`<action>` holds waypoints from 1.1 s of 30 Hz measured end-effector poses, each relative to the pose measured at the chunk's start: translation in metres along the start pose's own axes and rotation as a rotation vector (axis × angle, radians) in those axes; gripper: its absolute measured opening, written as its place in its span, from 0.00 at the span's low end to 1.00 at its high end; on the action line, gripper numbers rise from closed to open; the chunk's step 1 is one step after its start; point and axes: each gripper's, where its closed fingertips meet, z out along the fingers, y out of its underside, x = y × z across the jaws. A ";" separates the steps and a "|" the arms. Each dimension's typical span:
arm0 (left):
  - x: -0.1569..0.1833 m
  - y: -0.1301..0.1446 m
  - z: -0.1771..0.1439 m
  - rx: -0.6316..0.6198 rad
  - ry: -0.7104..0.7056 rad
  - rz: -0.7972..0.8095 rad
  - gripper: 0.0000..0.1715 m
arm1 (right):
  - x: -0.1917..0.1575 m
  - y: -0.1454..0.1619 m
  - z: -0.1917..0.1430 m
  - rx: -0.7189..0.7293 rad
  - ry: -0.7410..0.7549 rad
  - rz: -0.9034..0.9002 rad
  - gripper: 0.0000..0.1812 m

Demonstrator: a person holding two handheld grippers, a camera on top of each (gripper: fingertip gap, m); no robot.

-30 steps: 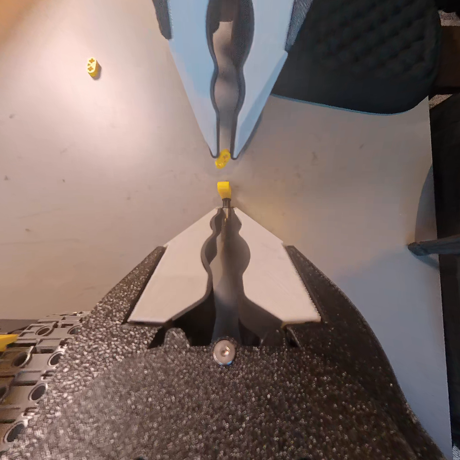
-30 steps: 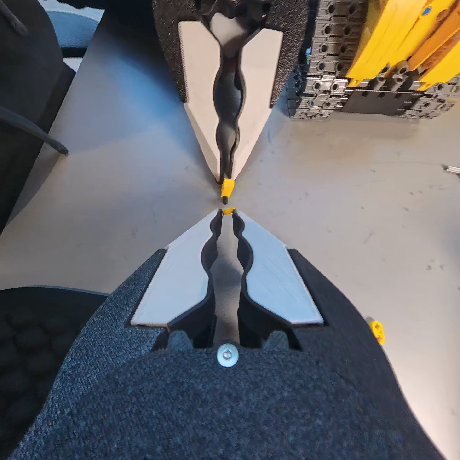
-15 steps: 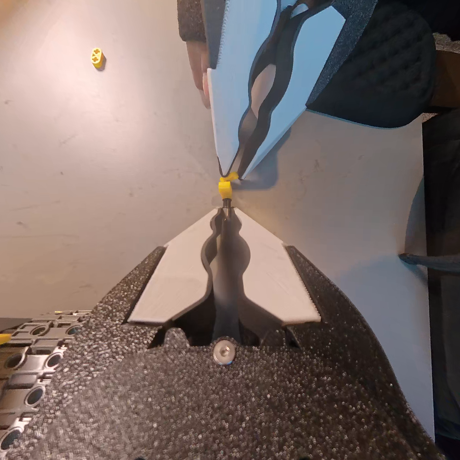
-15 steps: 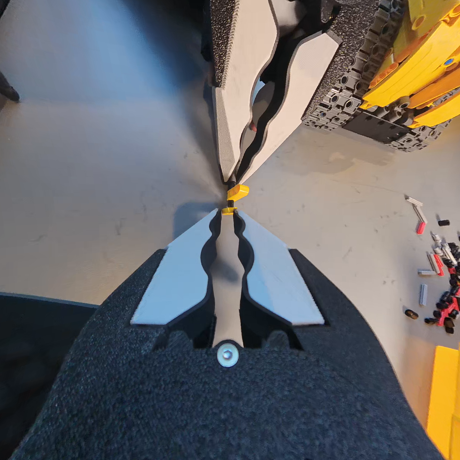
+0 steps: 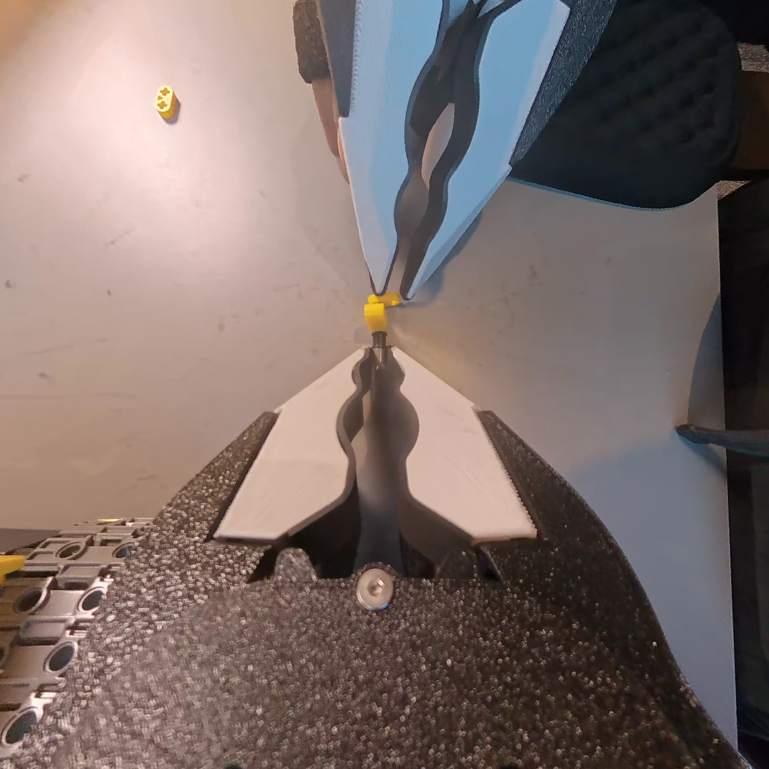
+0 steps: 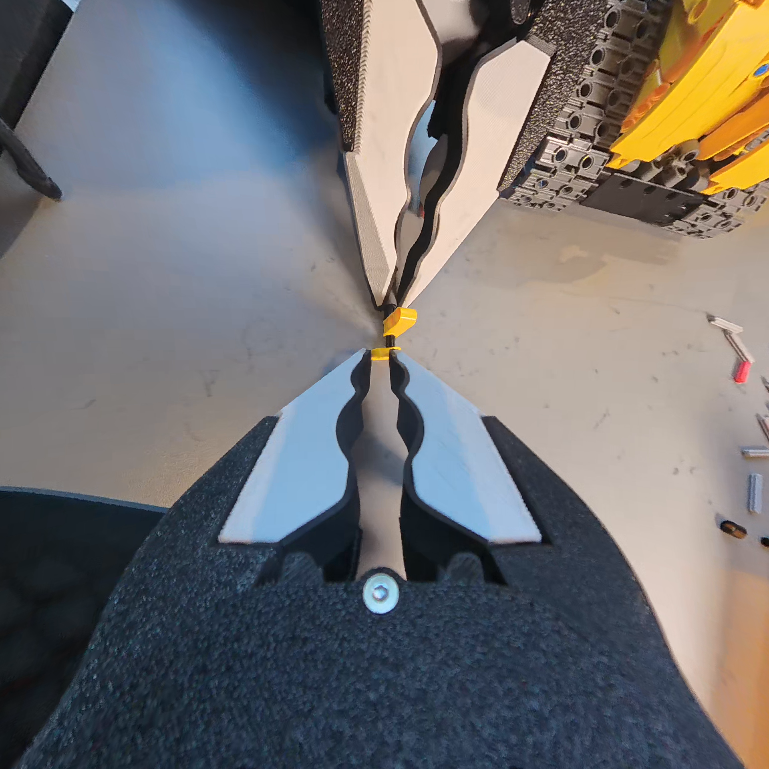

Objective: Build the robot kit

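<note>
Left gripper [image 5: 378, 351], low centre of its view, pinches a black axle pin [image 5: 378, 338] carrying a yellow connector [image 5: 373, 315], long axis pointing up-frame. Right gripper [image 5: 393, 291] meets it tip to tip, clamped on a second yellow piece [image 5: 389, 297]. Beyond: pale scuffed surface [image 5: 145, 270], stray yellow piece [image 5: 166, 102] upper left, tracked brick model [image 6: 624, 125].

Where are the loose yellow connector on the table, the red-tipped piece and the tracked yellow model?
loose yellow connector [image 5: 166, 102], left wrist view, on its holed face.
red-tipped piece [image 6: 742, 371], right wrist view, on its red end.
tracked yellow model [image 6: 582, 158], right wrist view, on its grey track.
</note>
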 end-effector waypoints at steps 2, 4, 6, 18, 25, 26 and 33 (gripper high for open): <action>0.000 0.000 0.000 0.000 0.000 0.001 0.03 | -0.001 0.000 0.000 0.002 -0.009 0.004 0.05; 0.000 0.000 0.000 0.000 0.000 0.003 0.03 | -0.001 0.000 0.000 0.003 -0.012 0.005 0.05; 0.001 0.000 0.000 0.000 0.000 0.004 0.03 | -0.002 -0.001 -0.001 0.009 -0.019 0.010 0.06; 0.001 0.000 0.000 -0.002 -0.003 0.009 0.03 | 0.004 0.005 0.000 -0.006 -0.066 0.075 0.10; 0.001 0.000 0.000 -0.002 -0.009 0.016 0.03 | 0.002 0.004 0.003 -0.011 -0.126 0.103 0.08; 0.001 0.000 0.000 -0.002 -0.011 0.017 0.03 | 0.002 0.003 0.003 -0.009 -0.127 0.109 0.08; 0.000 0.000 0.001 -0.005 -0.026 0.024 0.03 | 0.002 0.003 0.004 -0.004 -0.127 0.132 0.08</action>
